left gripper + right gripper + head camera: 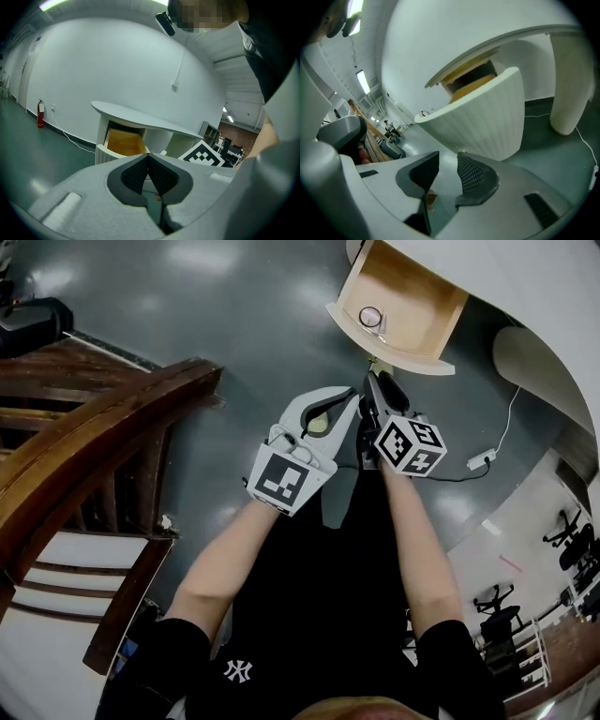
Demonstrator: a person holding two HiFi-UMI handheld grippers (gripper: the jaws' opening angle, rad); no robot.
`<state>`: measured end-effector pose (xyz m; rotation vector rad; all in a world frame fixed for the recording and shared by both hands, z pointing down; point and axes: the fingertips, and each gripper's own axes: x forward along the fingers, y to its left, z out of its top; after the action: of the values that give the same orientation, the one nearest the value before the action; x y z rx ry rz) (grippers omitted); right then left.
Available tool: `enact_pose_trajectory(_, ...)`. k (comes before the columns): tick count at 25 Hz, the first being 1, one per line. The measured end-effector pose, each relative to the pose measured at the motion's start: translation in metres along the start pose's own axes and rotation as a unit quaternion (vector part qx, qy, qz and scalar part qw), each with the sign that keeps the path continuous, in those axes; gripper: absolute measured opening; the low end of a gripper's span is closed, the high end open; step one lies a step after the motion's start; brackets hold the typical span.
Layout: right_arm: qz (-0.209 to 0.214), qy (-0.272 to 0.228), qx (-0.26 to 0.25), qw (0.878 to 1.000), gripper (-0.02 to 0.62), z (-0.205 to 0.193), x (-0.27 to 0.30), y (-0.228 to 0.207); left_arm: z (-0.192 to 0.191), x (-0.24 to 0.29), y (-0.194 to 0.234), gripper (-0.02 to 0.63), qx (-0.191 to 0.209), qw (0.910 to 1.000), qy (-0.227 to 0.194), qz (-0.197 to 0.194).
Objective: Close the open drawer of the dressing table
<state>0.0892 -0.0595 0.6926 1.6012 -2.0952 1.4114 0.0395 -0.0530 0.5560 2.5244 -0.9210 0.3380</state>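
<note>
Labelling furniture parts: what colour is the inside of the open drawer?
Light tan wood inside the white ribbed-front drawer; clearest in the head view.

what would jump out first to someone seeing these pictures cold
The open drawer of the white dressing table stands out at the top of the head view, with pale wood inside and a small round thing in it. Just below, both grippers point toward it: the left gripper is shut and empty, and the right gripper has its jaws apart with nothing between them.
</note>
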Motion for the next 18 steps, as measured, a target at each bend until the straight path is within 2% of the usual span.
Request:
enact_pose_trajectory(7, -0.01, -0.009, 0.029, 0.999, 0.135, -0.016, 0.032, -0.023, -0.027, 0.016, 0.019, 0.011, -0.007, 0.9999, -0.002, 0.009)
enact_pose_trajectory(14, -0.016, -0.037, 0.064, 0.997, 0.138, -0.016, 0.049, -0.03, -0.032, 0.019, 0.038, 0.011, -0.005, 0.9997, -0.016, 0.017)
enact_pose_trajectory(18, -0.021, -0.04, 0.07, 0.997, 0.117, -0.015, 0.05, -0.03, -0.036, 0.019, 0.041, 0.01, -0.011, 0.9998, -0.011, 0.016)
